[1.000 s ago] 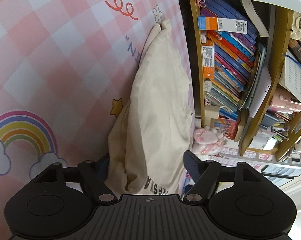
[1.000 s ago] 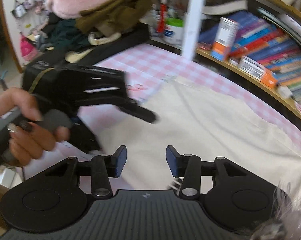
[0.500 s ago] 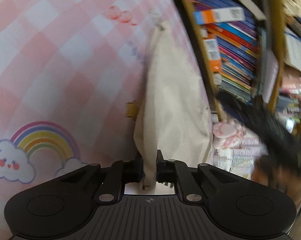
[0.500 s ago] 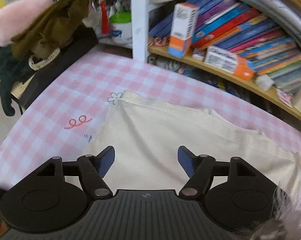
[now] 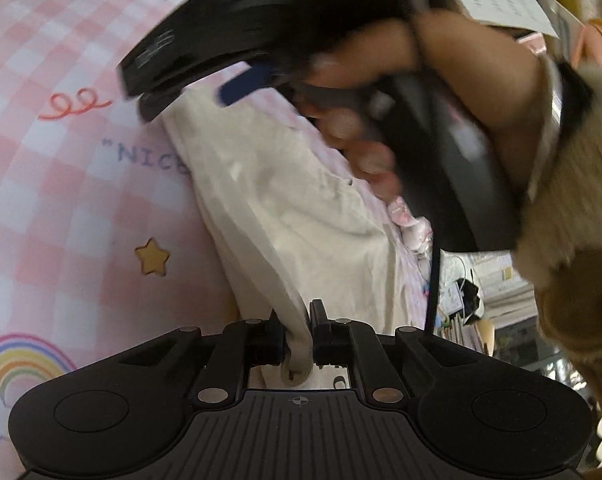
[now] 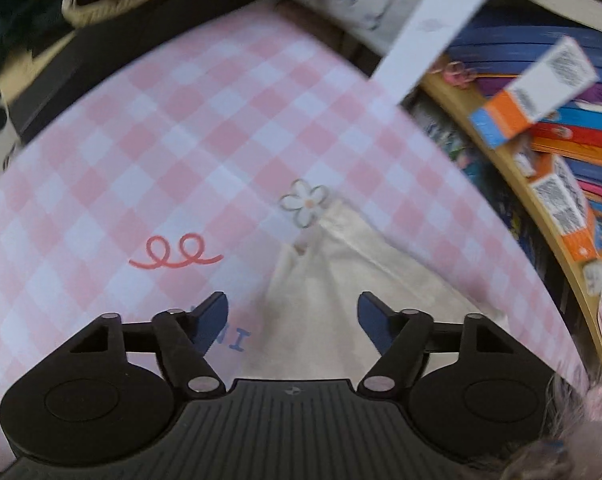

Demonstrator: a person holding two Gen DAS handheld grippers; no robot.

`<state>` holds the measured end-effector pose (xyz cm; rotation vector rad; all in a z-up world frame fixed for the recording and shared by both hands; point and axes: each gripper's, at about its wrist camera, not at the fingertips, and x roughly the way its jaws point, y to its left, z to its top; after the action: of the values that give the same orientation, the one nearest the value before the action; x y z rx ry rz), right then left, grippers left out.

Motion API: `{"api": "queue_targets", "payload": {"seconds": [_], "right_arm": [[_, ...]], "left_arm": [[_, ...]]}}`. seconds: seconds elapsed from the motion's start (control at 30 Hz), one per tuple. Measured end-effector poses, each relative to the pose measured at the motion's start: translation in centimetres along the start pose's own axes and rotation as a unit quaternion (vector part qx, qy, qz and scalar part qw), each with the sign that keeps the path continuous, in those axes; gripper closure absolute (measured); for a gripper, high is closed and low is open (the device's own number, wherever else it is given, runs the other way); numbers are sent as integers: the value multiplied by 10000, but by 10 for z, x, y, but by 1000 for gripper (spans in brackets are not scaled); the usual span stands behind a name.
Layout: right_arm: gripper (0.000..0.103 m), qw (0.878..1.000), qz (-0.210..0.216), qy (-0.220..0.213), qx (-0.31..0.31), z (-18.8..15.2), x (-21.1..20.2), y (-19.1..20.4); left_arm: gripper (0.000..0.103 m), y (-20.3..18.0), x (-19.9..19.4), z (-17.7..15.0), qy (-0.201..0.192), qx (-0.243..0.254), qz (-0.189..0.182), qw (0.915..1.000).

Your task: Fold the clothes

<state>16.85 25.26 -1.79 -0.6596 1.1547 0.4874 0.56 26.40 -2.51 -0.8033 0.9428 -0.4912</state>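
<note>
A cream cloth garment (image 5: 301, 216) lies on a pink-and-white checked table cover (image 5: 61, 184). My left gripper (image 5: 299, 332) is shut on a bunched edge of the garment, which stretches away from the jaws. My right gripper (image 6: 293, 312) is open, low over the garment's far corner (image 6: 341, 280) near a printed flower. In the left wrist view the right gripper (image 5: 229, 80) and the hand holding it hover over the garment's far end.
A bookshelf (image 6: 549, 128) packed with books stands along the table's right edge. A pile of dark clothes and a black bag (image 6: 101, 20) sits at the far left. The cover (image 6: 181, 160) carries printed squiggle, star and rainbow.
My left gripper has kept its hold on the garment's edge and lifted it. My right gripper has moved forward toward the garment's far corner, staying open.
</note>
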Motion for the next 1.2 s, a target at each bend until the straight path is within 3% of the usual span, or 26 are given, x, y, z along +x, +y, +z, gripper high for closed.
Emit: {"api": "queue_targets", "payload": {"seconds": [0.1, 0.23, 0.3, 0.4, 0.47, 0.7, 0.87, 1.2], "right_arm": [[51, 9992, -93, 314, -244, 7, 13, 9], [54, 9977, -243, 516, -372, 8, 24, 12], [62, 9967, -318, 615, -434, 8, 29, 13], [91, 9965, -337, 653, -389, 8, 30, 8], [96, 9974, -312, 566, -327, 7, 22, 2], [97, 9993, -340, 78, -123, -4, -22, -25], [97, 9990, -336, -305, -15, -19, -49, -44], [97, 9953, -130, -857, 429, -70, -90, -97]], "left_arm": [[94, -4, 1, 2, -2, 127, -16, 9999], [93, -10, 0, 3, -27, 318, -50, 9995], [93, -14, -2, 2, -60, 437, -91, 9990], [93, -19, -5, 1, -100, 559, -89, 9983], [94, -22, -7, 1, -126, 605, -104, 9980], [94, -47, -19, -8, -252, 1055, -143, 9940], [94, -79, -4, -11, -312, 1339, -156, 9904], [94, -128, 10, -27, -400, 1821, -108, 9824]]}}
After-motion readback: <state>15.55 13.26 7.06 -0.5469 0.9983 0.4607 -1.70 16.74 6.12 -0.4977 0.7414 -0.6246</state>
